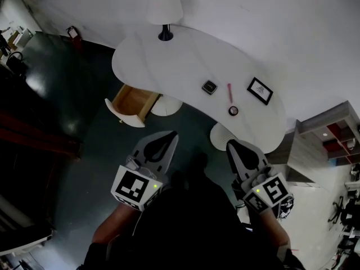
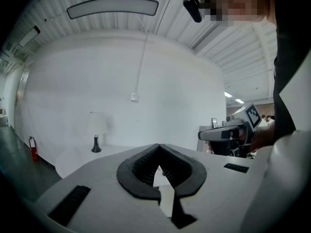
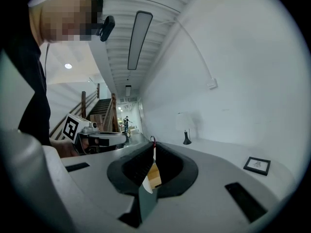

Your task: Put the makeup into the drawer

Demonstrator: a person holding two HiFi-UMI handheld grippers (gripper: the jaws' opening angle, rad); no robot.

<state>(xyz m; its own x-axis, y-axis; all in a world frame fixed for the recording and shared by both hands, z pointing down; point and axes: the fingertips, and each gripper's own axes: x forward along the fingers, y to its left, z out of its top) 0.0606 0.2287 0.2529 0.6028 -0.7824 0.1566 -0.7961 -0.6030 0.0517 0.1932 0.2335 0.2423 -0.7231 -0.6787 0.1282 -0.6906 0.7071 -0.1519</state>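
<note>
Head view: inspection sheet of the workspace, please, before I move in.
Surface: white curved table, mostly bare.
Job's things: square dark compact, pink stick and small round pot on the table; wooden drawer pulled open, looks empty.
Clutter: lamp, picture frame.
Tools: left tool and right tool both shut, holding nothing, short of the table.
Cables: thin wall line; none seen on the table.
Surroundings: fire extinguisher, shelf unit, dark floor.
</note>
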